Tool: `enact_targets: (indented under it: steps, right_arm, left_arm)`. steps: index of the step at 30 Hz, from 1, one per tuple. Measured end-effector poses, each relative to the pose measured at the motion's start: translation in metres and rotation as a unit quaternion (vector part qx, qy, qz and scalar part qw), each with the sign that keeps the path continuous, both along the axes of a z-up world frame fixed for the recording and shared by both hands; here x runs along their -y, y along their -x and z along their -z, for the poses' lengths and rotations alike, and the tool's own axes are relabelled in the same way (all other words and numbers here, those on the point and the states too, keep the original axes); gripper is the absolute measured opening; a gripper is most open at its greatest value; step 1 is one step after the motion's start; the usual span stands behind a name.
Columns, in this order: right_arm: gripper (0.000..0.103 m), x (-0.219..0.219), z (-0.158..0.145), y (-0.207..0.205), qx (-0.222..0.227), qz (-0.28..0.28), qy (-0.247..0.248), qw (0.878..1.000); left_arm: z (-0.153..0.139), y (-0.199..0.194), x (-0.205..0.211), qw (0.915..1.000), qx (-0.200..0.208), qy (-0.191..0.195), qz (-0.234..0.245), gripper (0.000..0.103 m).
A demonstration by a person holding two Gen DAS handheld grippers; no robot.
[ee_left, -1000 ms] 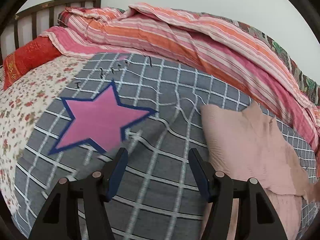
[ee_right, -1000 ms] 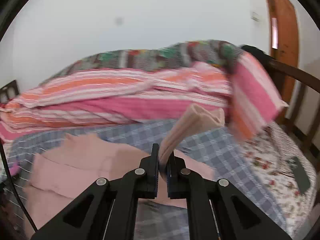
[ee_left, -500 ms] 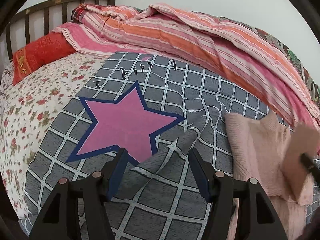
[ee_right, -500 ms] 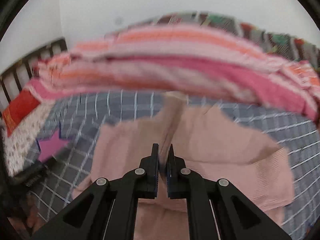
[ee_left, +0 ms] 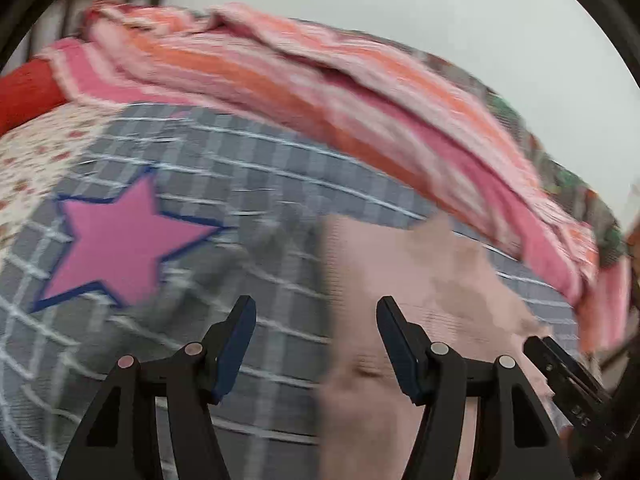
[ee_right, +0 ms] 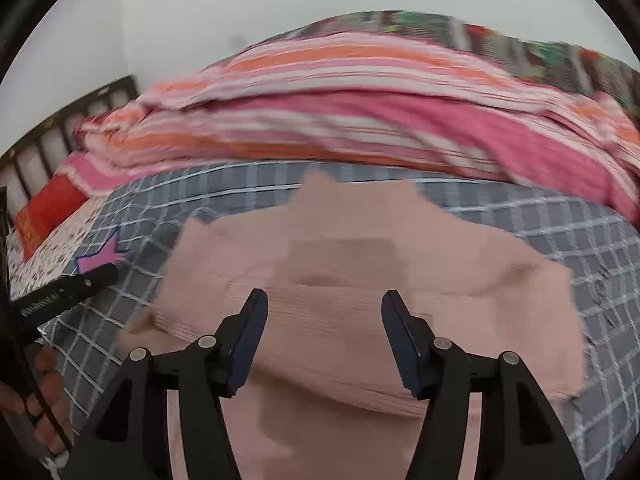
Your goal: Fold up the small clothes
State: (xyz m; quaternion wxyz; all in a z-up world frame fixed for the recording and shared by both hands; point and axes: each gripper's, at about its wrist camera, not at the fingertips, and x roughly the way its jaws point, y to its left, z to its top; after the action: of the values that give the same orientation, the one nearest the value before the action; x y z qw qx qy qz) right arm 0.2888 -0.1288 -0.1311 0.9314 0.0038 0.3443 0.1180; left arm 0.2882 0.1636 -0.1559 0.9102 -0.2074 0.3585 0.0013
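Observation:
A pale pink knit garment [ee_right: 360, 280] lies flat on the grey checked blanket [ee_right: 600, 248], its sleeve laid back over the body. My right gripper [ee_right: 324, 308] hovers over it with its jaws opening and nothing between them. In the left wrist view the same pink garment [ee_left: 420, 280] fills the lower right, and my left gripper [ee_left: 316, 316] stands open above its left edge, empty. The right gripper's finger [ee_left: 568, 380] shows at the far right there. The left gripper's finger [ee_right: 68, 288] and the hand holding it show at the left of the right wrist view.
A pink star patch [ee_left: 116, 240] marks the grey blanket to the left. A heaped striped pink and orange quilt [ee_right: 360, 100] runs along the back. A red pillow [ee_right: 48, 208], floral sheet [ee_left: 32, 152] and dark headboard rails [ee_right: 60, 132] lie at far left.
The right gripper came down with the sleeve, let it go and opened; the sleeve now lies on the garment. The left gripper swung right, bringing the garment's left edge between its fingers' line.

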Motion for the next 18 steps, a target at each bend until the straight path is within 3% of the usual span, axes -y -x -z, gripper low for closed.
enact_targets:
  steps: [2, 8, 10, 14, 18]
  right_arm:
    - [0.059, 0.011, -0.002, 0.009, 0.020, -0.009, 0.001, 1.000]
    - [0.060, 0.031, 0.006, 0.016, 0.032, 0.014, 0.080, 0.996]
    - [0.060, 0.044, 0.009, 0.016, 0.020, 0.024, 0.076, 0.997]
    - [0.063, 0.079, 0.016, 0.021, 0.007, 0.051, 0.042, 0.998]
    - [0.063, 0.106, 0.025, 0.019, -0.016, 0.089, 0.015, 0.996]
  left_arm:
    - [-0.003, 0.000, 0.014, 0.9998, 0.008, 0.000, 0.018, 0.061]
    - [0.009, -0.011, 0.049, 0.9975, -0.021, 0.005, 0.067, 0.061]
    - [0.015, -0.014, 0.055, 0.9964, -0.025, -0.001, 0.081, 0.060]
    - [0.029, -0.022, 0.063, 0.9939, -0.044, -0.038, 0.094, 0.043]
    - [0.037, -0.030, 0.061, 0.9937, -0.055, -0.032, 0.092, 0.039]
